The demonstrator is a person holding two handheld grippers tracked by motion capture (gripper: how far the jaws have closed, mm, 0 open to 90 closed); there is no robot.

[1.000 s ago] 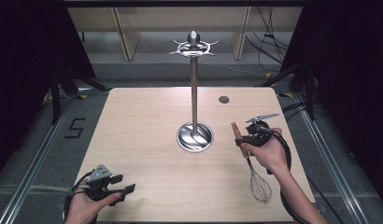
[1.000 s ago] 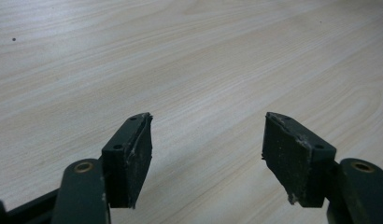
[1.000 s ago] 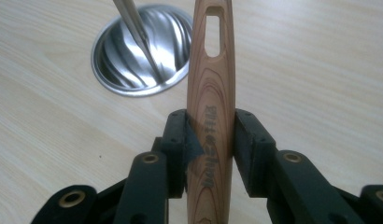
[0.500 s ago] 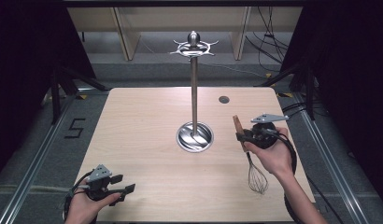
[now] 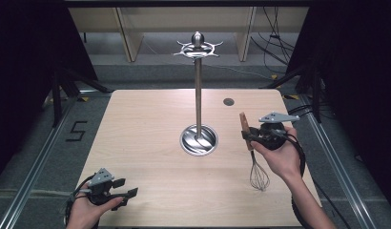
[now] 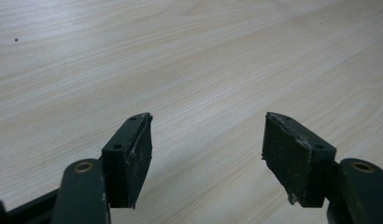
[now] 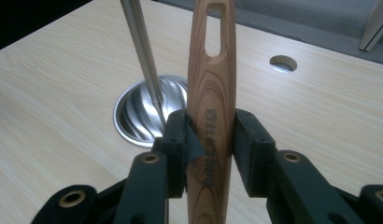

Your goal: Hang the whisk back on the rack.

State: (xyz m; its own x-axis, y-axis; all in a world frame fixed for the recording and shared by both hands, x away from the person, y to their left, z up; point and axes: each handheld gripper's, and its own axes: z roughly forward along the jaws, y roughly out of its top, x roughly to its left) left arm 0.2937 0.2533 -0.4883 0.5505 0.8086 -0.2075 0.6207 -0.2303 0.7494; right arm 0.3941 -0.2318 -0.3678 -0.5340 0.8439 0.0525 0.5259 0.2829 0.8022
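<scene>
While the right gripper (image 5: 247, 135) hung above the right side of the table (image 5: 146, 124), its jaws were clamped on the wooden handle of a whisk (image 5: 258, 171). From the high view, the handle rose above the jaws, tilted a little to the left, and the wire head hung below the right hand (image 5: 279, 155), close over the tabletop near the right edge; whether the wires touched the wood could not be told. Seen from the right gripper view, the right gripper (image 7: 210, 133) had both pads pressed flat against the whisk (image 7: 211, 93) handle, which carried printed lettering and a long slot near its upper end. Behind it stood the stand (image 7: 145, 70), a thin steel pole rising from a round, shiny base. In the high view the stand (image 5: 198, 95) sat at the middle of the table, just left of the right gripper, with a ring of small hooks and a knob at its top. A round hole (image 5: 228, 101) lay in the tabletop towards the far right corner. The left gripper (image 5: 126, 188) rested low at the near left corner, held in the left hand (image 5: 86, 214), well apart from the stand. From the left gripper view, the left gripper (image 6: 206, 149) had its jaws spread wide with only bare wood between them.
</scene>
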